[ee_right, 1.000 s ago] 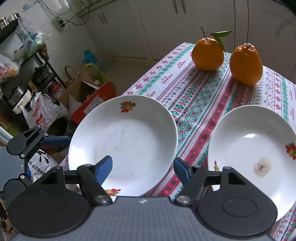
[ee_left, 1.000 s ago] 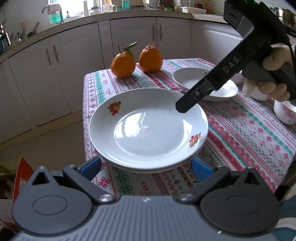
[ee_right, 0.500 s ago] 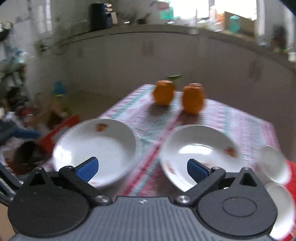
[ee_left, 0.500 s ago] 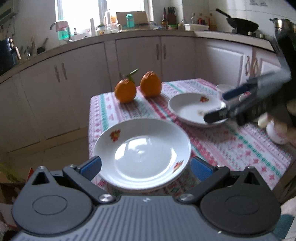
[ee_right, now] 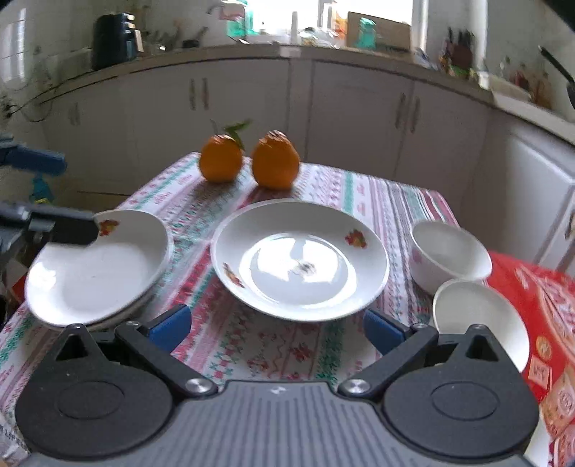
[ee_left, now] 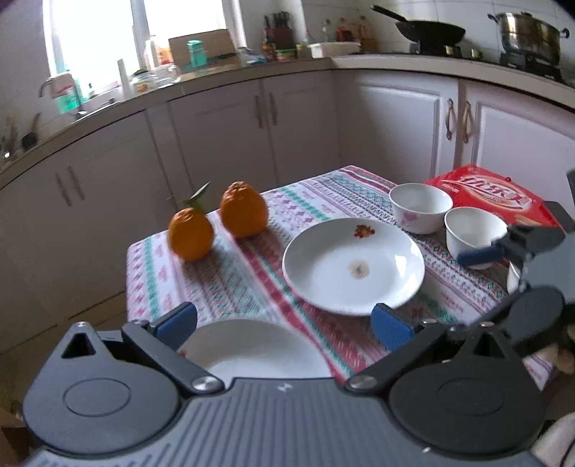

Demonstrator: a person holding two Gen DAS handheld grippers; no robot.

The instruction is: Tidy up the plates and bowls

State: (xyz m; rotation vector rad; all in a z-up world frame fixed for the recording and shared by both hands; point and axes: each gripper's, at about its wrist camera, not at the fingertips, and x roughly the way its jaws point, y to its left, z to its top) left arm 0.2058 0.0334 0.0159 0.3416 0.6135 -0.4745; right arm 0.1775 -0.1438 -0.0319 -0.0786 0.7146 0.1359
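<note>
Home kitchen: white cabinets (ee_left: pixel 222 129); wok (ee_left: pixel 429 34) and pot (ee_left: pixel 528 27) on stove.

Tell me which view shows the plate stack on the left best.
The right wrist view: the stack shows almost whole, with the lower plate's rim peeking out beneath the top one; only the left gripper's finger crosses its far edge. The left wrist view shows just a sliver between its own open jaws.

A kitchen with white cabinets (ee_left: pixel 222 133) wrapped around a corner; daylight came through a window (ee_left: pixel 93 36) above the cluttered countertop (ee_left: pixel 395 64).
</note>
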